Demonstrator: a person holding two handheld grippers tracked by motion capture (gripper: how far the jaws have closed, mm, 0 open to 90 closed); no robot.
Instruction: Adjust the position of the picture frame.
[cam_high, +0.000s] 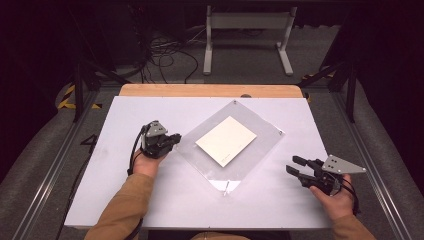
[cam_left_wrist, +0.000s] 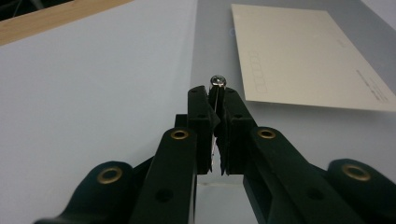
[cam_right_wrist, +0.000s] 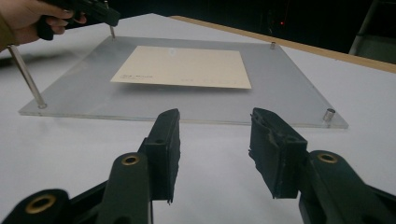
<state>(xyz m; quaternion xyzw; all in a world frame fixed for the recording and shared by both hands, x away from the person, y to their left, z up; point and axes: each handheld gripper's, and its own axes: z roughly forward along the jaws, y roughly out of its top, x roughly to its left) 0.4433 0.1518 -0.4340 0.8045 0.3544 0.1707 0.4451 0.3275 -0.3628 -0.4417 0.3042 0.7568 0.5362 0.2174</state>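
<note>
A clear acrylic plate lies cornerwise on the white table with a cream card on its middle. My left gripper is at the plate's left corner, shut on a thin metal pin with a round screw head that stands up between its jaws. In the right gripper view that same gripper holds the pin over the plate's far corner. My right gripper rests low off the plate's right edge, open and holding nothing.
A long loose pin leans up from the plate's near corner. Short metal posts stand at two other corners. A wooden strip edges the table's far side; cables and a white stand lie beyond.
</note>
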